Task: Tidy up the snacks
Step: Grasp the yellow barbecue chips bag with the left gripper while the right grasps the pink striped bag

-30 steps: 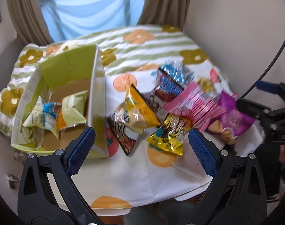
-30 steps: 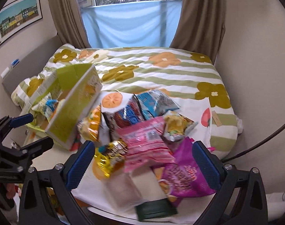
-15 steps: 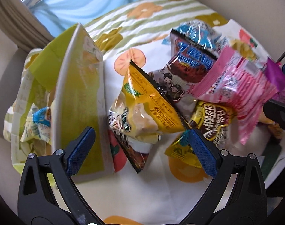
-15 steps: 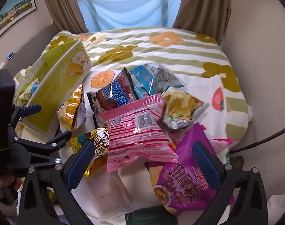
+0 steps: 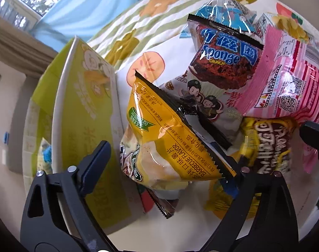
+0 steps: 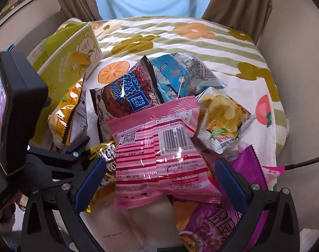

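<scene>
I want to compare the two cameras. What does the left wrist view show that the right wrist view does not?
Only the left wrist view shows the yellow barbecue chip bag's printed face, between the open left claw.

Only the right wrist view shows the purple snack bag and a wall picture.

Both show the pink striped bag and green box.

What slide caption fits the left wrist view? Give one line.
Open left tool straddles a yellow barbecue chip bag beside the green box, amid piled snacks.

Hidden and cut-off parts

The purple bag (image 6: 220, 226) is cut by the frame's lower edge; the box's (image 5: 83, 113) inside is mostly hidden.
</scene>
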Tool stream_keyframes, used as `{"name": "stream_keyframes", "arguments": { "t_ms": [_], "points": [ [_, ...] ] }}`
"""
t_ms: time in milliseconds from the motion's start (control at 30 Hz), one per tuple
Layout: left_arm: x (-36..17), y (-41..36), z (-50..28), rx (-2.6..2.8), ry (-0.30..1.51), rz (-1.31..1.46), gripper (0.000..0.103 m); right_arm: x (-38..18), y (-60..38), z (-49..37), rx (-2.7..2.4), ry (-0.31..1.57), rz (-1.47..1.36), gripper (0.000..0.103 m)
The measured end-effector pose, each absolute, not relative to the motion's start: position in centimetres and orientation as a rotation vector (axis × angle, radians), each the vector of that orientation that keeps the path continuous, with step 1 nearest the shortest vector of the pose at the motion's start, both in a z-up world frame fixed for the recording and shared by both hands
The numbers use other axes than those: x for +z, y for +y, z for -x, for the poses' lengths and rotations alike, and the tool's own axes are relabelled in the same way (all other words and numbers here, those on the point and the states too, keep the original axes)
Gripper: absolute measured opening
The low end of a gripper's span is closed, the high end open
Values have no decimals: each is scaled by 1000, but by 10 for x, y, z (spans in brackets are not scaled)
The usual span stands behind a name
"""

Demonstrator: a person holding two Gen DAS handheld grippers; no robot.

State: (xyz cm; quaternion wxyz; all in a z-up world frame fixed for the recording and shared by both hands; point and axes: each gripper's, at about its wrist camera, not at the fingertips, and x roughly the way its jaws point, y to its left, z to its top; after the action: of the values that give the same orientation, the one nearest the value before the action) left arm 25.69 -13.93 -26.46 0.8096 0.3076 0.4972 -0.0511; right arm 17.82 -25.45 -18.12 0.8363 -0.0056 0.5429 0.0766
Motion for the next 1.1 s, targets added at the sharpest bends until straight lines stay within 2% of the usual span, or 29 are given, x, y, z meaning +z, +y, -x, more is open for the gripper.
{"name": "stream_keyframes", "arguments": {
  "t_ms": [67, 100, 133, 333, 533, 967, 1100],
  "points": [
    [-263, -141, -258, -112, 1052, -674, 80, -183, -252, -179, 162, 1152, 20, 103],
    [-263, -143, -257, -122, 1055, -679, 68, -183, -252, -181, 163, 1154, 22, 103],
    [-263, -145, -256, -134, 1062, -683, 65, -184, -251, -181, 163, 1155, 24, 103],
    [-269, -145, -257, -142, 1093, -674, 64, -187, -251, -186, 170, 1159, 33, 103],
    [-267, -139, -258, -160, 1080, -680, 53, -190, -248, -188, 176, 1156, 53, 103],
    [-244, -128, -241, -198, 1053, -582, 50, -201, -238, -189, 181, 1155, 90, 103],
    [-239, -128, -231, -197, 1036, -573, 49, -208, -235, -190, 192, 1171, 110, 84]
  ]
}}
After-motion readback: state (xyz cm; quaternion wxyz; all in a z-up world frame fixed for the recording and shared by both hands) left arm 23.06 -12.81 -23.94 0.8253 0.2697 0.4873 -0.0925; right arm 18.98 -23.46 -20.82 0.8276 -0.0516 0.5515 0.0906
